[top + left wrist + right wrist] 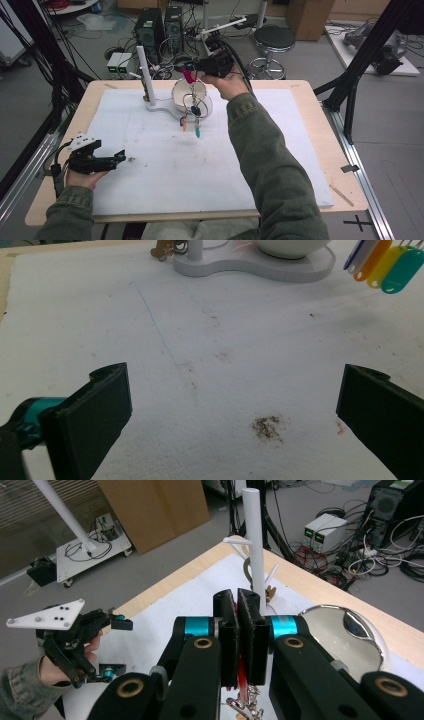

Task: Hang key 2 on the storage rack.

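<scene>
Key bunch (192, 111) w/ coloured plastic tags hangs in mid-air over the white bowl (177, 96) at table's far side, its red tag (188, 76) pinched in the right gripper (196, 67), jaws clamped tight on it. Left gripper (120, 156) rests low on the white mat (165, 170), near-left, jaws wide, nothing between. White stand (142, 75) just beside bowl.

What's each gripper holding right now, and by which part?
The right gripper is shut on the red tag of a key bunch, which hangs below it over the bowl. The left gripper is open, holding nothing.
</scene>
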Demonstrator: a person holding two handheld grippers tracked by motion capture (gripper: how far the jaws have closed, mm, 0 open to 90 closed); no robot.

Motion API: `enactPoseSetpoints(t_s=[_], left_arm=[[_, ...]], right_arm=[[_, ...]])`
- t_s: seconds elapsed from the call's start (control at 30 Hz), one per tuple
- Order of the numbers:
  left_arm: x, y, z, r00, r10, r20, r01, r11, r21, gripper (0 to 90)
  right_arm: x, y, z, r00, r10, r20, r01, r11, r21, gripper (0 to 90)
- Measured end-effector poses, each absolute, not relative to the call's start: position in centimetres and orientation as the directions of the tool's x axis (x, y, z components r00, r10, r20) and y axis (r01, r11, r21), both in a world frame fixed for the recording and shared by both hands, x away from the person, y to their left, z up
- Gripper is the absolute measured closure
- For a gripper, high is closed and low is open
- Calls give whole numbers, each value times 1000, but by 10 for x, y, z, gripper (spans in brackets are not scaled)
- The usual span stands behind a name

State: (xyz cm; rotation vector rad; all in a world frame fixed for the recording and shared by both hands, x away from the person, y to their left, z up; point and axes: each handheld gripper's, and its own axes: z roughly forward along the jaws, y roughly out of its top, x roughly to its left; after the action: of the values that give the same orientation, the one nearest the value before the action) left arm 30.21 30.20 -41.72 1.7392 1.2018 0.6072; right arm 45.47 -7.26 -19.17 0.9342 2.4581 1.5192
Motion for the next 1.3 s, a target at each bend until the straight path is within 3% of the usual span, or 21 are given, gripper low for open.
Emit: enactPoseSetpoints(t_s=[1.3], left_arm=[[302,308,-417,411,904,-115,459,-96,883,18]], right_arm=[[512,35,-159,-839,476,264,438,301,847,877]])
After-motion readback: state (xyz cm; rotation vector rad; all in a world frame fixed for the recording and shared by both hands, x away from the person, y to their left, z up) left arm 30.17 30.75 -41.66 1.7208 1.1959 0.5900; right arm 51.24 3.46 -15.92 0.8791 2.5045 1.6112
